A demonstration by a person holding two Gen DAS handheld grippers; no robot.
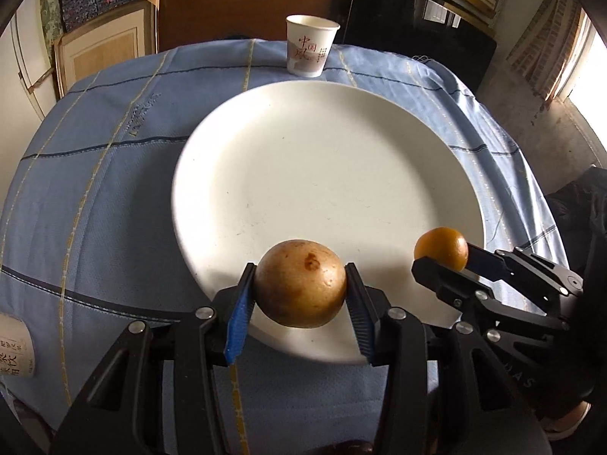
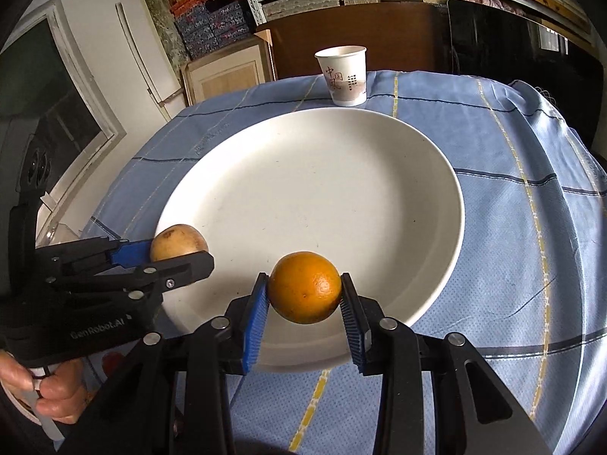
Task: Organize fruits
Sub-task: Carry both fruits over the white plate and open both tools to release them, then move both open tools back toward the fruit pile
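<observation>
Round tan-brown fruit pinched in my left gripper, round orange pinched in my right gripper; both held over white ceramic plate for depositing.

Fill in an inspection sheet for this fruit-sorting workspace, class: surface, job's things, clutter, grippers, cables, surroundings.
Surface: table under a blue checked cloth.
Job's things: white plate, nothing resting on it; brown fruit and orange both held above its near rim.
Clutter: paper cup behind the plate; another printed cup at the cloth's left edge.
Grippers: left gripper shut on the brown fruit; right gripper shut on the orange.
Cables: nothing seen.
Surroundings: stacked boxes, picture frames, dark screen.
</observation>
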